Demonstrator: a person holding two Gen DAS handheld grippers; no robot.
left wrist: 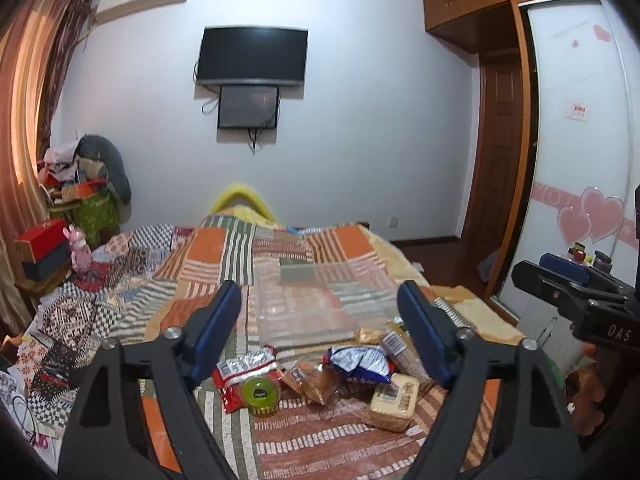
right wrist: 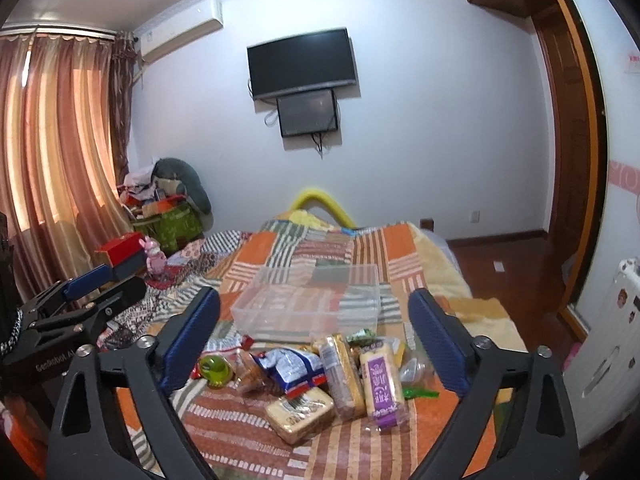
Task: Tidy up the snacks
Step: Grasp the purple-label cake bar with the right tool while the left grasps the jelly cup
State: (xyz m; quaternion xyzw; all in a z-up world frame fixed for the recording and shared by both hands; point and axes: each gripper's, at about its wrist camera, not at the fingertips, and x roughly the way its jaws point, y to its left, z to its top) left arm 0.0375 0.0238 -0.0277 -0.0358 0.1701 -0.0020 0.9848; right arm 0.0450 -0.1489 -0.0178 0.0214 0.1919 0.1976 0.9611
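Both hand-held grippers, left (left wrist: 320,308) and right (right wrist: 316,316), hang spread and empty over the snacks (right wrist: 320,376) piled near you on the bed (right wrist: 360,452). Those slippery wrappers overlap, so you'll probably drag neighbours short of the clear bin (right wrist: 308,304).

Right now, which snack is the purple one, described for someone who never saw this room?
On the bed, just in front of the clear plastic box, lies a pile of snacks. The purple-labelled pack lies at its right edge, long and narrow, the only one with a purple label.
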